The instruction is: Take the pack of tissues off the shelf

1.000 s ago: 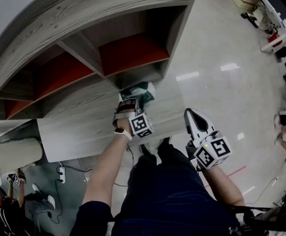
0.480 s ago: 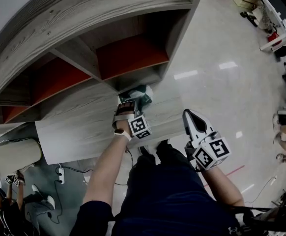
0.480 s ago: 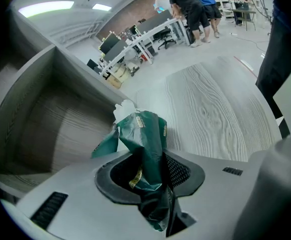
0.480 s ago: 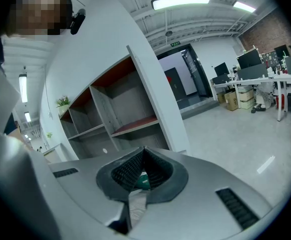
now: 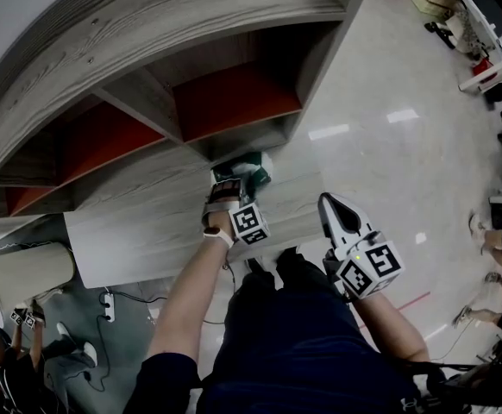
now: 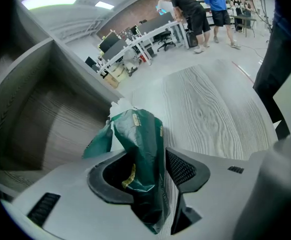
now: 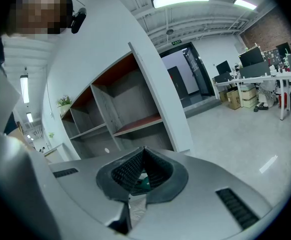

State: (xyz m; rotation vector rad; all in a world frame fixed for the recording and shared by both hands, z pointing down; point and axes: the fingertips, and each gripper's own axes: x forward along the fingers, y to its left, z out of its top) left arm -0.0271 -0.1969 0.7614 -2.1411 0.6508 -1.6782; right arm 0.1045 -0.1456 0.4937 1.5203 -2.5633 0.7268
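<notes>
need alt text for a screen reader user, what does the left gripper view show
The left gripper is shut on a crumpled green pack of tissues, with white tissue poking from its top. Behind it lies a grey wood-grain shelf board with an open compartment at left. Far off, people stand at desks.

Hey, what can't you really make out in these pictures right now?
- Pack: lower part hidden between the left gripper's jaws in left gripper view; print too small to read.
- Head view: pack mostly covered by that gripper.
- Right gripper: green speck behind its shut jaws in its view, too small to identify.
- Shelf: left end cut off by head view's edge.
</notes>
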